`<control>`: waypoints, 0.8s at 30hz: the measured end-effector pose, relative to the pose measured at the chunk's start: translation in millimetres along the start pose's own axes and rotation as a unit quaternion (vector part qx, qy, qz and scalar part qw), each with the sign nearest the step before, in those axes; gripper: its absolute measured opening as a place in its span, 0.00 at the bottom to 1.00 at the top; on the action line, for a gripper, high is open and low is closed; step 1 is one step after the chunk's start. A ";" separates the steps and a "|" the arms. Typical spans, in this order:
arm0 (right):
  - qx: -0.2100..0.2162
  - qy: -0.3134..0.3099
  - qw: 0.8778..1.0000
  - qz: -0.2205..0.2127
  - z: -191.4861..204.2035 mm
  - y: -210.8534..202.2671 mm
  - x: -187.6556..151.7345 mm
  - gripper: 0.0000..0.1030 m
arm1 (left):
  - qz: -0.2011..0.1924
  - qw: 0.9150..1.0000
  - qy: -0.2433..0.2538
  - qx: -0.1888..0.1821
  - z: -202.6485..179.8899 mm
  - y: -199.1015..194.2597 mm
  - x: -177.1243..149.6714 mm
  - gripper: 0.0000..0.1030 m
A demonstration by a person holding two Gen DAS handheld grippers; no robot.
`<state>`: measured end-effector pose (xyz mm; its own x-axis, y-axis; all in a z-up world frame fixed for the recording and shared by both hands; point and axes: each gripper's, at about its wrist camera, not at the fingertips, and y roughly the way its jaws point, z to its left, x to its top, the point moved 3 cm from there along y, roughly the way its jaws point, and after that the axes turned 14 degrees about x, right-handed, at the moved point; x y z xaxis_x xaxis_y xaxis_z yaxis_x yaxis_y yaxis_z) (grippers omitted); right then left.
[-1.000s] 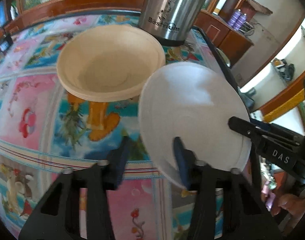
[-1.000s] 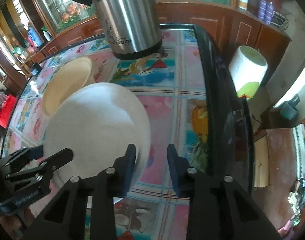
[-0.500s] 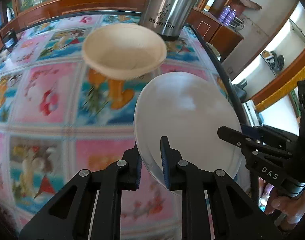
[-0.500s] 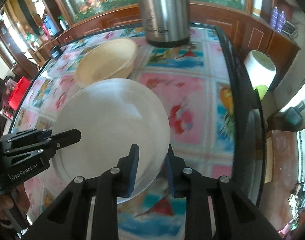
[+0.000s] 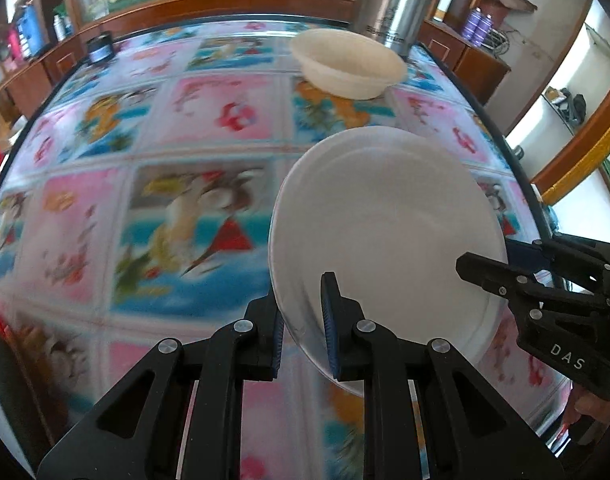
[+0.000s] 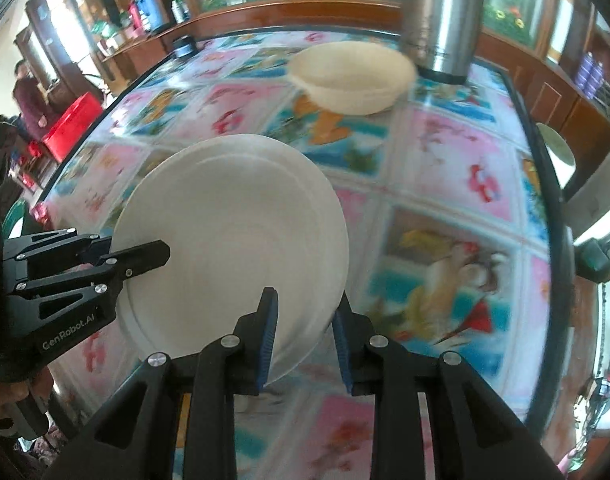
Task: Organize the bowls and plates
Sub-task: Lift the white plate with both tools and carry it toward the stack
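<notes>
A white plate [image 5: 385,224] hangs in the air above the table, held by both grippers. My left gripper [image 5: 303,316] is shut on its left rim. My right gripper [image 6: 305,324] is shut on its right rim, and the plate also shows in the right wrist view [image 6: 233,240]. The right gripper appears in the left wrist view [image 5: 545,292], and the left gripper in the right wrist view [image 6: 89,272]. A cream bowl [image 5: 345,62] stands upright at the far side of the table, also visible in the right wrist view [image 6: 351,76].
A tall steel thermos [image 6: 443,16] stands just behind the bowl. A small dark jar [image 5: 99,46] sits at the table's far left corner. The table has a colourful cartoon cloth [image 5: 153,120] and a dark edge [image 6: 545,168] on the right.
Both grippers have lifted the plate and pulled it back toward the near side, away from the bowl and thermos. The left gripper closed on the rim a second ago.
</notes>
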<state>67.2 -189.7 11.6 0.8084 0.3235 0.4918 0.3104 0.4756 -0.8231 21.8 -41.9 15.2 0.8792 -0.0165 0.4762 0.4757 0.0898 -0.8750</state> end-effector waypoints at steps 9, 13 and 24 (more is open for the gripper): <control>0.014 -0.022 1.000 0.003 55.7 10.7 -8.2 0.28 | -0.011 1.000 -0.018 0.014 48.5 -19.6 -28.6 0.16; 0.010 -0.039 0.999 0.003 78.3 11.6 -7.7 0.28 | -0.016 0.999 -0.027 0.017 64.9 -28.3 -36.7 0.16; 0.014 -0.085 0.996 -0.002 132.4 11.0 -2.1 0.28 | -0.030 0.998 -0.059 0.023 115.1 -55.3 -54.0 0.16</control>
<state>2.7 -76.8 39.2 0.7103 0.4533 0.5386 0.2975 0.5001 -0.8133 -55.3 68.7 47.8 0.8382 0.0939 0.5372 0.5234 0.1380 -0.8408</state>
